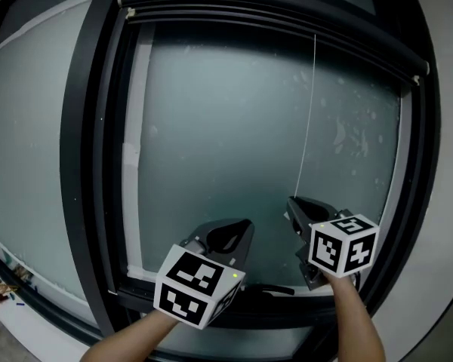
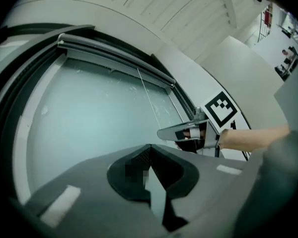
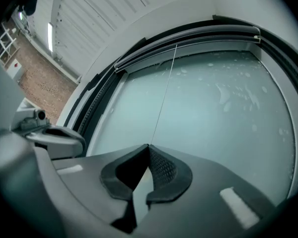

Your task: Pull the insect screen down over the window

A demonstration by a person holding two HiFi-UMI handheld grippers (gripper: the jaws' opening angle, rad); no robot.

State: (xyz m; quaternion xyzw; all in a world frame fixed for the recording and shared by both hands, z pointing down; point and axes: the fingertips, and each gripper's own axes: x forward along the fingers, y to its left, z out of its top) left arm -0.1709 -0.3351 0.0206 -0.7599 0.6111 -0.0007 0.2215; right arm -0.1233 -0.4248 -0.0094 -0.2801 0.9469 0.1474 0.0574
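The insect screen is rolled up in its dark cassette [image 1: 272, 13] along the top of the window [image 2: 114, 58] [image 3: 188, 36]. A thin pull cord [image 1: 308, 119] hangs from it down the frosted glass [image 3: 164, 98] [image 2: 146, 95]. My right gripper [image 1: 293, 200] is shut on the cord's lower end, which runs straight into the closed tips [image 3: 148, 146]. My left gripper [image 1: 248, 223] is lower and to the left, shut with nothing between its jaws [image 2: 149, 146]. The left gripper view also shows the right gripper [image 2: 161, 133] from the side, level, with the person's forearm behind it.
A black frame [image 1: 98, 164] surrounds the frosted pane [image 1: 226, 142]. A dark handle [image 1: 275, 289] lies on the bottom rail below the grippers. A second pane sits at the left [image 1: 30, 127]. Small coloured items [image 1: 0, 285] lie at the lower left.
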